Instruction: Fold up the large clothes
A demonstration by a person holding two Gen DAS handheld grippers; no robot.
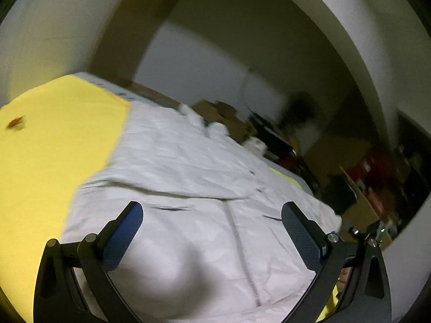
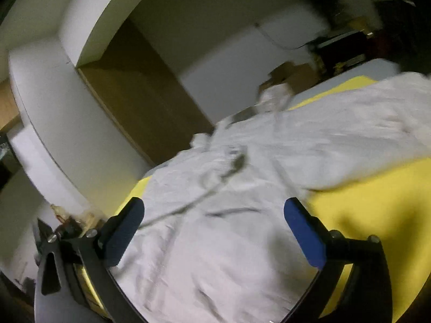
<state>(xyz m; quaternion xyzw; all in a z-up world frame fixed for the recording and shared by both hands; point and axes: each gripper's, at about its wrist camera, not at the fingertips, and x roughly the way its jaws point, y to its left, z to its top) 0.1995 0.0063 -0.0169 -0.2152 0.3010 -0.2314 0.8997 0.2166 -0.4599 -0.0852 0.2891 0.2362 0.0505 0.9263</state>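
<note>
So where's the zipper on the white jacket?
In the left wrist view, the zipper runs down the white jacket, between the open left gripper fingers.

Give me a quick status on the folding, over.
Left tool open, empty. Right tool open, empty. White zippered garment spread on yellow sheet, not gripped. Small reddish object on sheet, clear of garment.

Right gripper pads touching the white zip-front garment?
Apart. In the right wrist view the right gripper has its jaws wide open, and the blue pads hang clear above the white zip-front garment, nothing between them.
</note>
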